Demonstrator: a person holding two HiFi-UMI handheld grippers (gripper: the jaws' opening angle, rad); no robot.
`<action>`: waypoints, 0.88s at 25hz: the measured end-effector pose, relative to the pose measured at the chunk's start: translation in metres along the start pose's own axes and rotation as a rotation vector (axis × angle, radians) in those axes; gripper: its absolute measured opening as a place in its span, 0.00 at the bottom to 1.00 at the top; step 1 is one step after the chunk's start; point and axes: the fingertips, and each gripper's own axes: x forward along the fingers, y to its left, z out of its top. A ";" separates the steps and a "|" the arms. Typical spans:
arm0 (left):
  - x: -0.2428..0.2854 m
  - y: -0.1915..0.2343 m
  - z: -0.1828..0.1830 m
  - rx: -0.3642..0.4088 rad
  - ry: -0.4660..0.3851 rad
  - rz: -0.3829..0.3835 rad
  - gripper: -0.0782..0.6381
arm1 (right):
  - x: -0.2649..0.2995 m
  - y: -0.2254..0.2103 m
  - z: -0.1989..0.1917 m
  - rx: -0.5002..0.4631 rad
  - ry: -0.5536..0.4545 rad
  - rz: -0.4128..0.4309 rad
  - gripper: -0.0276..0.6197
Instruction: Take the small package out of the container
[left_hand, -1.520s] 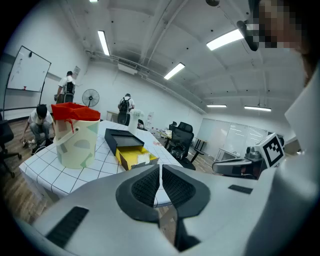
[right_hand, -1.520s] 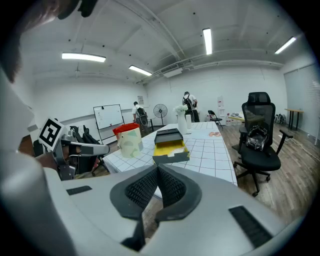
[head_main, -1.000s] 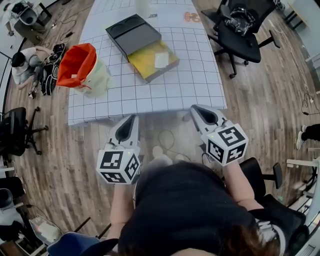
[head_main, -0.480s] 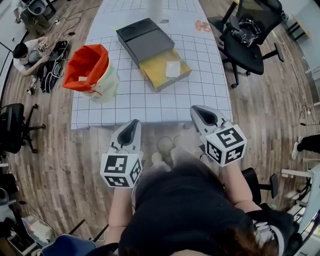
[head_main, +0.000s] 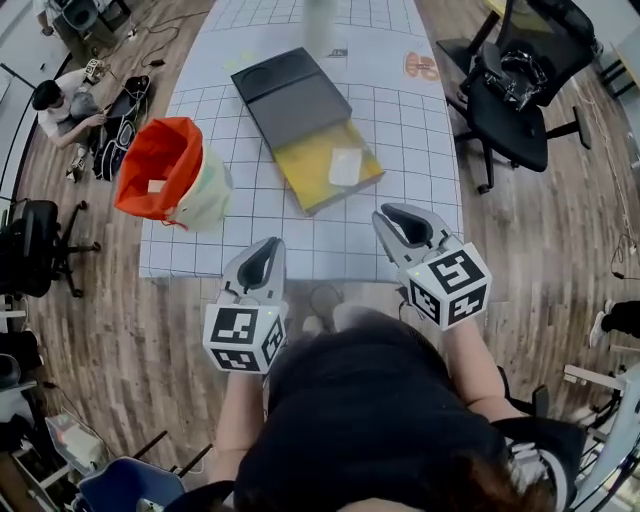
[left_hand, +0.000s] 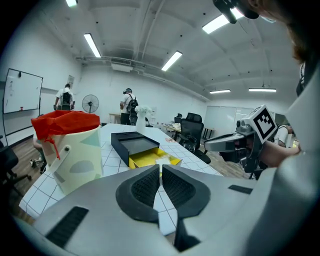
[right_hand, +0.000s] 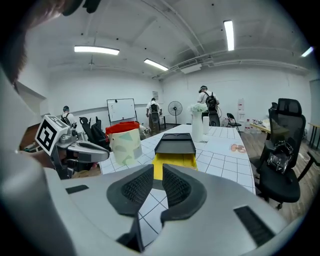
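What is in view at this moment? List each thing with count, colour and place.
table: one, white grid top, centre
box: one, black, on table, yellow tray slid out
small package: one, white, in tray
bin: one, cream, orange liner, table's left side
vase: one, white, table's far end
office chairs: two, black, either side of table
person: one, crouched on floor, far left
left gripper: one, grey, jaws almost together, empty
right gripper: one, grey, jaws just opening, nothing between

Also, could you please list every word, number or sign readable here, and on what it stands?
No readable words or numbers.
Orange print on the table: too blurred to read.
Small package: no print can be made out.
Marker cubes: black-and-white square patterns, no letters.
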 end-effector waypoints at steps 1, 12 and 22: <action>0.010 -0.001 0.004 -0.002 0.000 0.009 0.16 | 0.003 -0.008 0.001 -0.002 0.004 0.013 0.15; 0.081 0.004 0.028 0.015 0.051 0.101 0.16 | 0.055 -0.073 -0.004 -0.011 0.093 0.151 0.24; 0.135 0.030 0.038 0.108 0.132 0.004 0.16 | 0.110 -0.086 -0.021 0.065 0.228 0.080 0.32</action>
